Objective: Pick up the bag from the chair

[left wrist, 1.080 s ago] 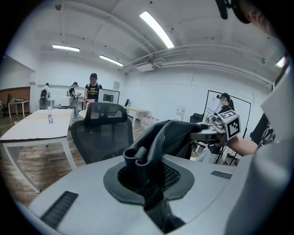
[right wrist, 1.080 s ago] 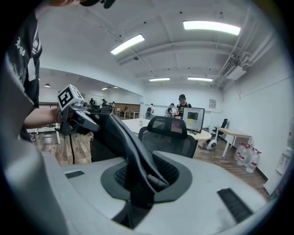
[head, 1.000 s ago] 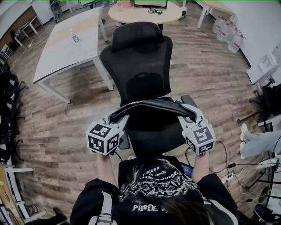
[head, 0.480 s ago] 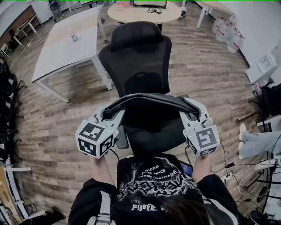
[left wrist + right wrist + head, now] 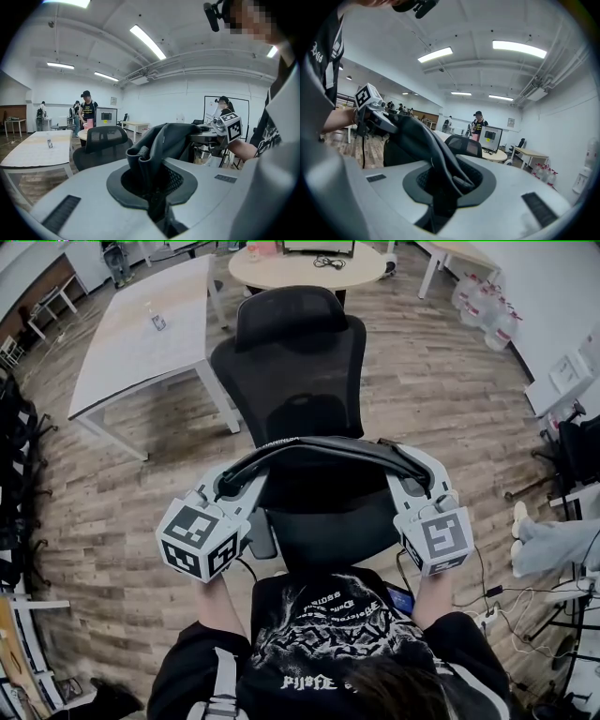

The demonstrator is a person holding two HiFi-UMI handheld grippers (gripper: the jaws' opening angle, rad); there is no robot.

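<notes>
Black office chair (image 5: 300, 362) on wood floor (image 5: 450, 399); white table (image 5: 131, 352) beside it, small object (image 5: 156, 317) on top.

Wood-plank floor (image 5: 122, 512); a white rectangular table (image 5: 141, 343) stands at eleven o'clock, a round table (image 5: 300, 273) at twelve; strip lights (image 5: 519, 48) glow overhead.

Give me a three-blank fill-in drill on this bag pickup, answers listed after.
The number of grippers shut on the bag is ____. The left gripper holds its left end, the right gripper its ____ end. The office chair beyond it is coloured ____. Missing: two; right; black.
</notes>
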